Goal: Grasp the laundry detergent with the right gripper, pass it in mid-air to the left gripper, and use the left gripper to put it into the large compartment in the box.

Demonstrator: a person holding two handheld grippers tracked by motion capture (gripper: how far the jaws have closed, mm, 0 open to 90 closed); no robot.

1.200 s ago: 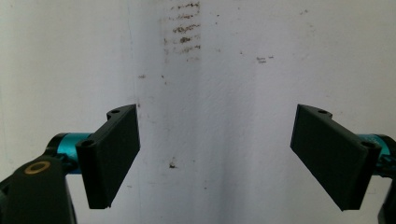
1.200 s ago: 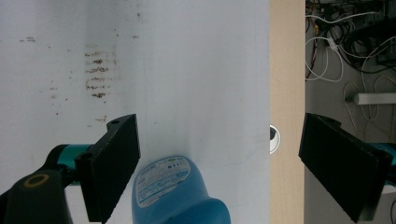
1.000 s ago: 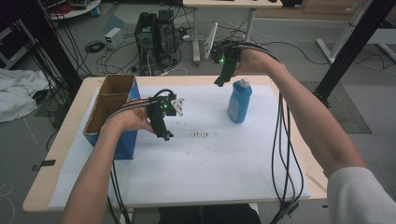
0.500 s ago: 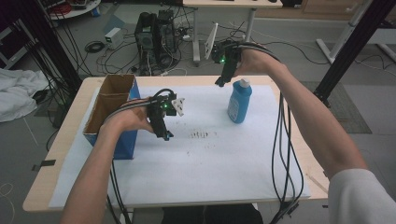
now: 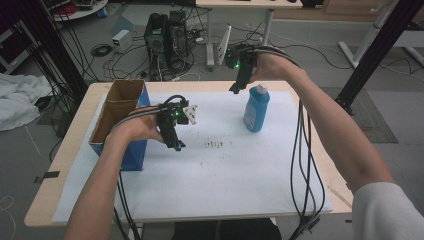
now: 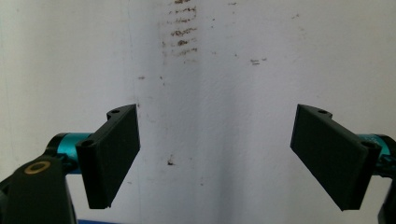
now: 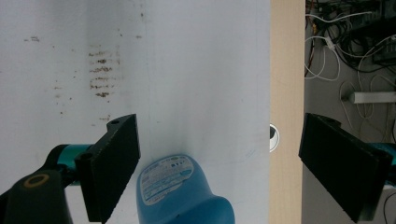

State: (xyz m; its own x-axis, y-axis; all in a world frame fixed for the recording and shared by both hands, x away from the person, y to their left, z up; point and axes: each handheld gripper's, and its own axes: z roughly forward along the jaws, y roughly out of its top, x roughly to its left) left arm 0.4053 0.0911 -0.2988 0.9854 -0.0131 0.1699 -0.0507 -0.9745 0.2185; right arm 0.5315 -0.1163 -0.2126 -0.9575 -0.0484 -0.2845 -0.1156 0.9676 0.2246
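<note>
Two grippers, one bottle, one box on the counter (image 5: 300, 200). Left gripper (image 5: 175, 142) hovers over the white sheet (image 5: 225, 180) just beside the open cardboard box (image 5: 120, 107) with blue sides, whose inside cannot be seen; in the left gripper view its fingers (image 6: 114, 154) stand wide apart and empty above a patch of brown smudges (image 6: 182, 32). Right gripper (image 5: 235, 89) hangs at the counter's far edge, just beside the blue bottle (image 5: 257, 107), which stands upright with a white cap. In the right gripper view its fingers (image 7: 114, 163) are spread wide, holding nothing, with the bottle low between them, cut off by the bottom edge; its label (image 7: 166, 179) carries print too small to read.
</note>
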